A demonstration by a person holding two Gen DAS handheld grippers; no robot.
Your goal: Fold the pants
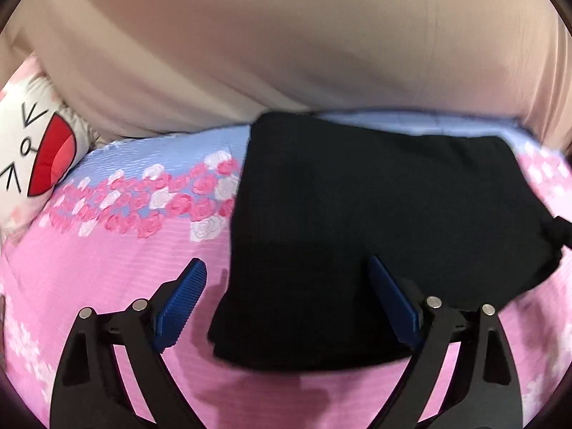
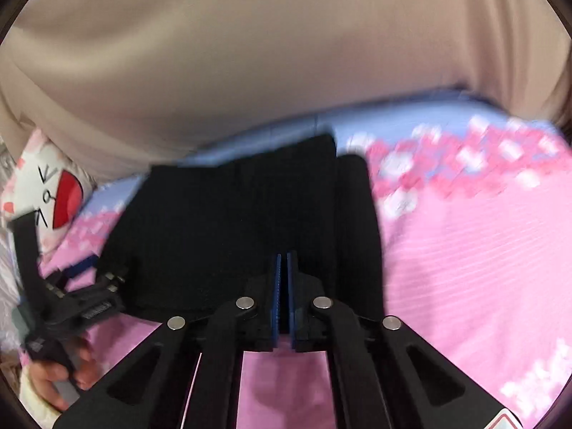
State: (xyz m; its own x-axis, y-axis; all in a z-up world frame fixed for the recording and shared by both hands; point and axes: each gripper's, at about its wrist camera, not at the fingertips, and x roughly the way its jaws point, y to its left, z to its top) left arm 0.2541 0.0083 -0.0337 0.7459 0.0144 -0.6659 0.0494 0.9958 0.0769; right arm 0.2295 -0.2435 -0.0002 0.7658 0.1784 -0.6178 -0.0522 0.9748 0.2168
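The black pants lie folded in a compact stack on the pink and blue floral bedsheet. My left gripper is open, its blue pads straddling the stack's near left corner, holding nothing. In the right wrist view the pants lie just ahead, and my right gripper has its blue pads almost together over the stack's near edge; no cloth shows between them. The left gripper shows there at the left, held by a hand.
A beige curtain hangs behind the bed. A white cat-face pillow with a red mouth lies at the far left, also in the right wrist view. The sheet stretches right of the pants.
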